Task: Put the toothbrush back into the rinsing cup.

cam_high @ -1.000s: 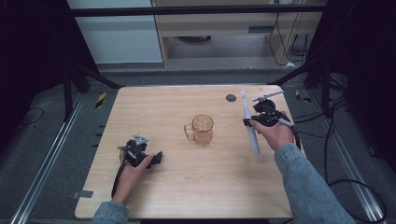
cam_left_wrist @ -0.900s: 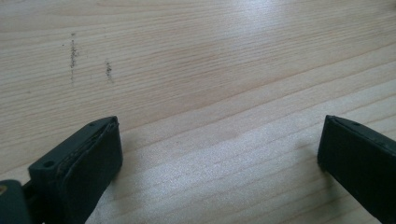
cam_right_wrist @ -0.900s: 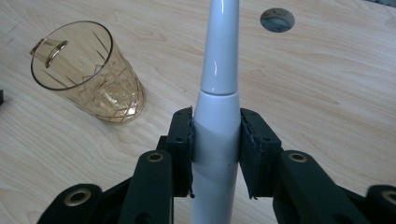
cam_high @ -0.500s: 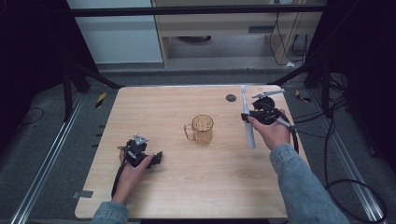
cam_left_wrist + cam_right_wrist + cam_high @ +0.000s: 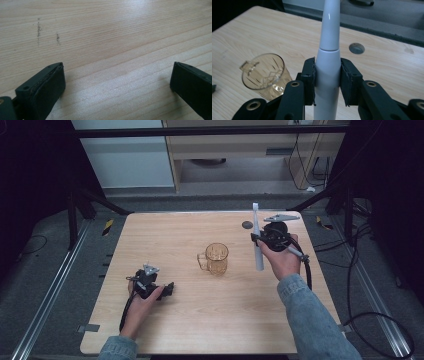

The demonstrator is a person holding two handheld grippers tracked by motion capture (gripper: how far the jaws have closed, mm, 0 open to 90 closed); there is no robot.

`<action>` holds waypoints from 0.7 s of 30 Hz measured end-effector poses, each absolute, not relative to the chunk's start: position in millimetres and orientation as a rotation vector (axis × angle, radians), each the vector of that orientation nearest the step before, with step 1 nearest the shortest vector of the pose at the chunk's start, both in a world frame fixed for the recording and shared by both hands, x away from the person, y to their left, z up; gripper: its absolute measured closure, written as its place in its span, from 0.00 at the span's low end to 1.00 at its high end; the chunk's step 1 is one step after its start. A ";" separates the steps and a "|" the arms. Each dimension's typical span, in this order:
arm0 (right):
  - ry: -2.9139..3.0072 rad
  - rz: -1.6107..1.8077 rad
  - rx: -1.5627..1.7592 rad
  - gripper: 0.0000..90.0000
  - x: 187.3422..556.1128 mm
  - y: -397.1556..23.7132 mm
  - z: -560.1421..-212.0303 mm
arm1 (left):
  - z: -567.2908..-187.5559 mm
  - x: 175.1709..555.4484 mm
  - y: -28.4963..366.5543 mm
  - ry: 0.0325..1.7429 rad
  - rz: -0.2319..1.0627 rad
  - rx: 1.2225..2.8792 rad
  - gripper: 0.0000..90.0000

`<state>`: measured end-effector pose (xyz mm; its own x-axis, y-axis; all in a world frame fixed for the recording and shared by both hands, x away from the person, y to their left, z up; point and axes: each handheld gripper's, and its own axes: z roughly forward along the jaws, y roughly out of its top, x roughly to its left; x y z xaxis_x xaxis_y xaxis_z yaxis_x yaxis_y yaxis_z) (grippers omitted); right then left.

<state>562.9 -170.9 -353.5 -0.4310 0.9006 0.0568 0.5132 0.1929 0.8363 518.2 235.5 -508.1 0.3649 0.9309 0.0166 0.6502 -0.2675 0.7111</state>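
My right gripper [image 5: 261, 238] is shut on a white electric toothbrush [image 5: 257, 247], held above the right side of the table with the brush head pointing away from me. In the right gripper view both pads press the toothbrush [image 5: 328, 50] at its thick handle, the right gripper [image 5: 327, 77] gripping it near the middle. An amber glass mug [image 5: 216, 258] stands at the table's centre, to the left of the toothbrush; the mug [image 5: 264, 75] looks empty. My left gripper [image 5: 167, 289] rests near the front left, and its jaws stand wide apart over bare wood in the left gripper view [image 5: 117, 82].
A round dark hole [image 5: 247, 225] sits in the wooden table [image 5: 165, 240] behind the mug, and this hole [image 5: 356, 48] lies just right of the toothbrush. Dark frame posts and cables surround the table, with a cabinet beyond its far edge.
My right hand has lifted the toothbrush and carried it a little left, toward the mug. The left hand and the mug have stayed put.
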 end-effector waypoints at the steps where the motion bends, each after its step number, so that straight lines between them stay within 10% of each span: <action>1: 2.017 1.152 1.315 0.75 562.7 -168.6 -353.1 | -508.1 518.2 235.5 1.364 0.589 2.014 0.00; 21: 1.931 1.274 1.180 0.75 557.7 -134.7 -336.7 | -507.8 518.4 235.7 1.363 0.587 2.020 0.00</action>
